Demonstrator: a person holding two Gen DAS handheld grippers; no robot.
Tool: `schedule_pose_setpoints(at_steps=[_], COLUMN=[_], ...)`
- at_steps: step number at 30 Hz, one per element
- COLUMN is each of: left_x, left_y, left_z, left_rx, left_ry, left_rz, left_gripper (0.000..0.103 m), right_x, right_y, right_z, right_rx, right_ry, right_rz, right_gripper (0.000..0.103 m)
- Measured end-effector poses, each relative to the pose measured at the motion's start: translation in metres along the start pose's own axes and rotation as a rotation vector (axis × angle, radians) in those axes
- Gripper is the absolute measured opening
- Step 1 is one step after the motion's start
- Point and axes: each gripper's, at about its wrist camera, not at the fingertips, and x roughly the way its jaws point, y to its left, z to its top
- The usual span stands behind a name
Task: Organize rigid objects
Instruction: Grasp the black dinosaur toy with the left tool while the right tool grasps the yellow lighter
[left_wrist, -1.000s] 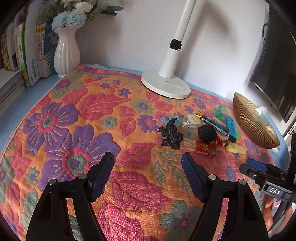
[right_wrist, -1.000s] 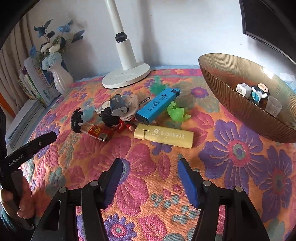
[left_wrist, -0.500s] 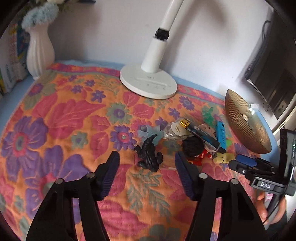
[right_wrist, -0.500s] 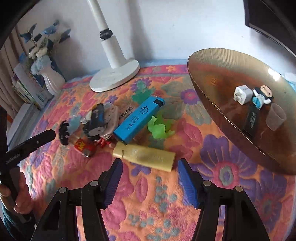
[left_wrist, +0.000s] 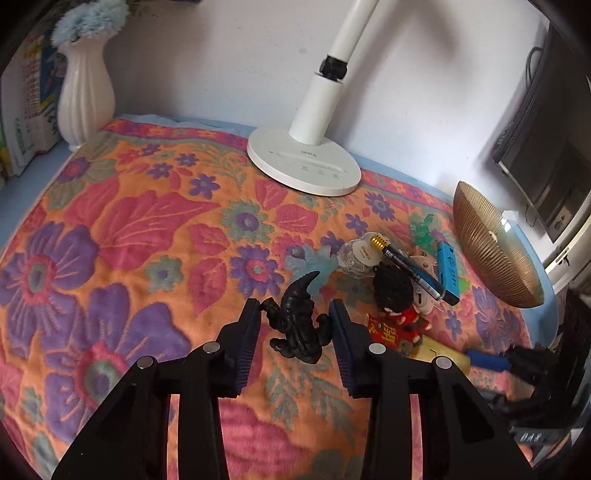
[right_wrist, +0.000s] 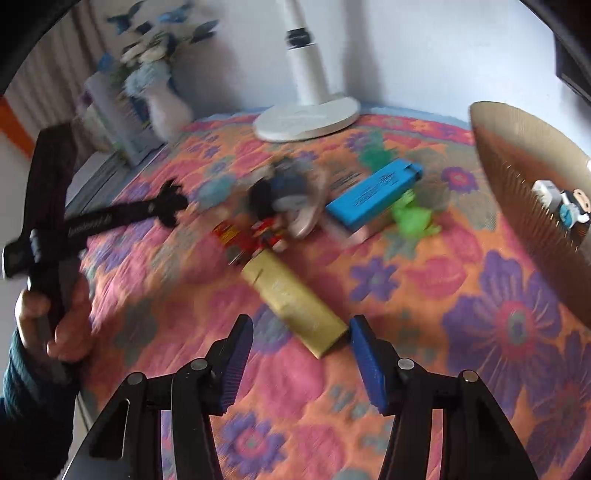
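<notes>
My left gripper (left_wrist: 294, 323) is open, its fingers either side of a black dinosaur figure (left_wrist: 297, 325) that lies on the floral cloth; the pads are close to it, contact unclear. My right gripper (right_wrist: 301, 334) is open, its fingers either side of the near end of a yellow lighter (right_wrist: 293, 299). Behind lie a blue lighter (right_wrist: 373, 195), a green figure (right_wrist: 412, 218), a red-clad doll (left_wrist: 397, 299) and a marker pen (left_wrist: 408, 264). A gold ribbed bowl (right_wrist: 517, 177) at the right holds small items.
A white lamp base (left_wrist: 303, 166) stands at the back centre. A white vase (left_wrist: 83, 92) and books stand at the back left. A dark monitor (left_wrist: 546, 147) is at the right. The left gripper's arm (right_wrist: 92, 225) crosses the right wrist view.
My left gripper moved forward until its fingers bracket the black dinosaur. My right gripper moved forward and turned, so the yellow lighter's end now lies between its fingers.
</notes>
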Motion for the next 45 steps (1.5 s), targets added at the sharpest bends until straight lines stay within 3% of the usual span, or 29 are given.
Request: schedule_pose_setpoints(at_steps=[2,6,8,11,14,15,16,19,21,26,33,34,35,37,45], left_x=[-0.008,-0.01,-0.008,-0.014,-0.014,-0.014,-0.014,-0.017,-0.022,-0.026,0.0,-0.002,-0.003,-0.006,-0.001], left_y=[0.006,0.022,0.027,0.025,0.022,0.021,0.021,0.013,-0.005,-0.047,-0.062,-0.062,-0.061,-0.057,-0.071], left_z=[-0.006,-0.02,-0.022,-0.023,-0.026,-0.026,-0.026,-0.026,-0.03,-0.042,-0.064,-0.064,-0.063,-0.065,-0.065], left_rx=[-0.023,-0.084,-0.112,-0.103,-0.092,-0.091,-0.091,-0.06,0.014,0.104,0.146,0.146,0.143,0.133,0.177], left_ry=[-0.011,-0.026,-0.009,-0.047,-0.047,-0.048,-0.05,-0.057,-0.047,-0.003,0.102,0.1,0.101,0.099,0.104], left_rz=[-0.008,-0.038,-0.044,-0.061,-0.058,-0.059,-0.056,-0.049,-0.057,-0.127,-0.089,-0.087,-0.085,-0.074,-0.026], left_gripper=[0.035,0.035,0.035,0.035,0.035,0.035,0.035,0.035,0.035,0.035,0.036,0.041,0.053,0.066,0.065], right_x=[-0.002,-0.004,0.001,0.015,0.022,0.019,0.016,0.005,-0.009,-0.048,-0.019,-0.019,-0.02,-0.021,-0.019], right_y=[0.011,0.012,0.008,0.013,0.026,0.03,0.032,0.037,0.033,0.016,0.007,0.008,0.009,0.008,0.007], right_z=[-0.009,-0.008,0.001,0.012,0.011,0.008,0.004,-0.013,-0.022,-0.023,-0.041,-0.042,-0.042,-0.042,-0.042], right_rx=[-0.051,-0.103,-0.085,-0.089,-0.13,-0.138,-0.136,-0.129,-0.1,-0.038,0.008,0.008,0.011,0.018,0.062], right_ry=[0.015,0.005,0.006,0.005,0.002,0.0,0.001,0.005,0.004,-0.082,0.006,-0.011,-0.015,-0.013,-0.032], right_rz=[0.006,-0.085,-0.064,-0.054,-0.135,-0.125,-0.109,-0.116,-0.122,-0.175,-0.183,-0.187,-0.178,-0.148,-0.2], right_gripper=[0.054,0.055,0.055,0.055,0.036,0.024,0.023,0.023,0.023,0.023,0.023,0.026,0.029,0.046,0.045])
